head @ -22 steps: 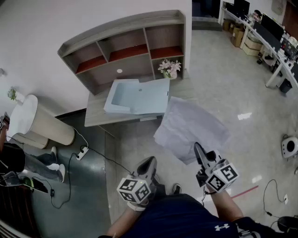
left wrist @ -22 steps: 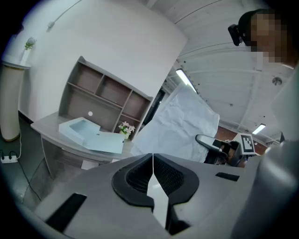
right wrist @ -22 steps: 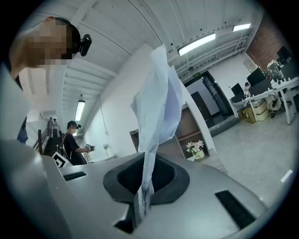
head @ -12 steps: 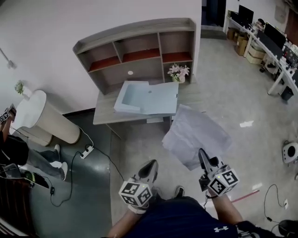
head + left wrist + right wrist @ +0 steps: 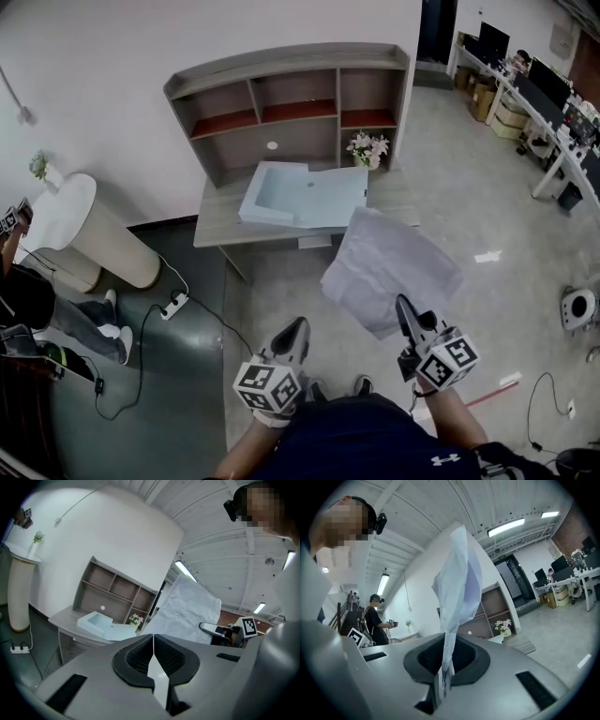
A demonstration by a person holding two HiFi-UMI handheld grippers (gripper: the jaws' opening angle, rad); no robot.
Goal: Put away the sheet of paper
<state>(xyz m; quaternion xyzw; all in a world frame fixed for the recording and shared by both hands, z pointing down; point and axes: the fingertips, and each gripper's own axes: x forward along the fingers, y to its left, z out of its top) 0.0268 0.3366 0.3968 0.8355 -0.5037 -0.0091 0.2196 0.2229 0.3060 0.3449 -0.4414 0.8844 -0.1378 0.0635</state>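
change: desk (image 5: 217, 228) and folder (image 5: 305, 192) drift toward view centre | right gripper (image 5: 403, 306) stays clamped on paper (image 5: 389, 267) | left gripper (image 5: 297, 325) closed, empty | read: carry under way, drop-off pending

Head view looks down; gripper views face the desk (image 5: 220, 217).

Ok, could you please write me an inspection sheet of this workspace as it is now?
Surface: grey desk, bare at its left end.
Job's things: sheet of paper held in the air before the desk; open blue folder lying on the desk.
Clutter: pot of flowers on the desk.
Grippers: right gripper shut on the sheet's near edge; left gripper shut, empty.
Cables: power strip with its cord on the floor.
Surroundings: shelf unit on the desk, white pedestal, a person at left.
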